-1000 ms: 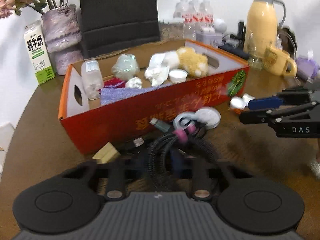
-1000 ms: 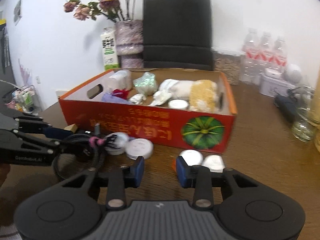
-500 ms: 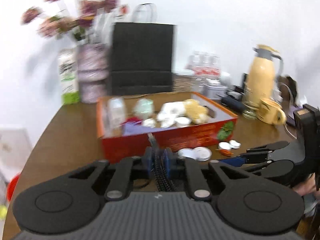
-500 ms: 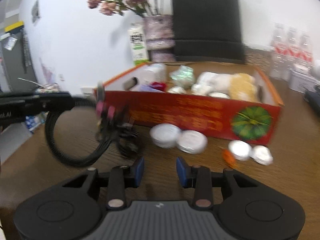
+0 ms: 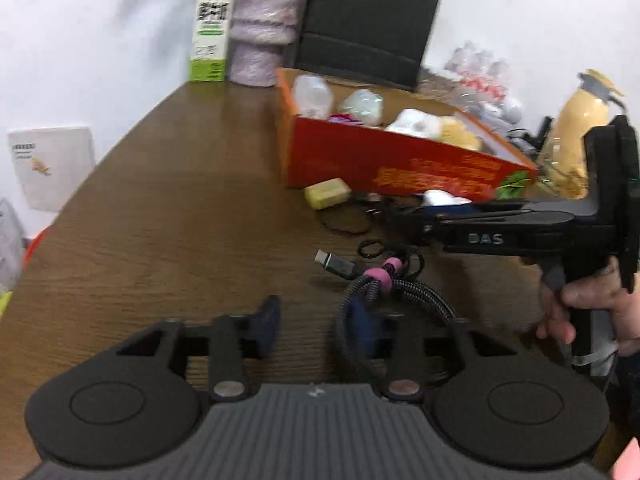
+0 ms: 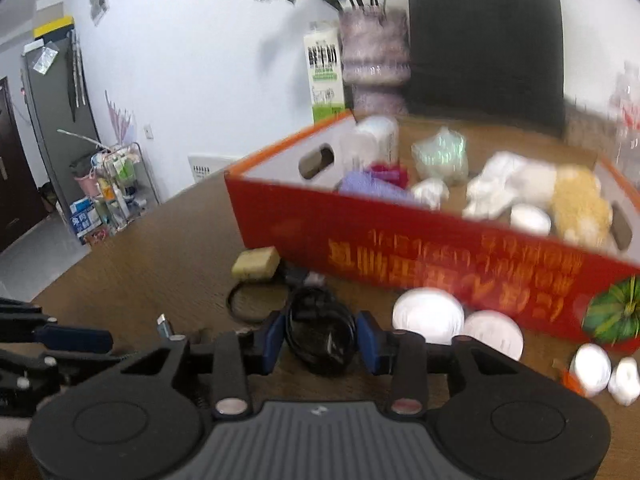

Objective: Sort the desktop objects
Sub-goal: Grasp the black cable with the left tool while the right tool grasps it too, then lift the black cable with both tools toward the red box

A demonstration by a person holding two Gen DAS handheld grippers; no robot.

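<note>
On the brown wooden table (image 5: 168, 200), in front of the red cardboard box (image 5: 384, 164), the left tongs (image 5: 316, 326) have just been opening, released beside the braided black cable with a pink tie (image 5: 394, 288). The right tongs (image 6: 322, 344) straddle a coiled black cord (image 6: 320, 328); whether they pinch it I cannot tell.

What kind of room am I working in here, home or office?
Probably a lived-in home or small office room: a wooden table carrying a vase of flowers and a milk carton, with a cluttered storage rack beside a door.
</note>
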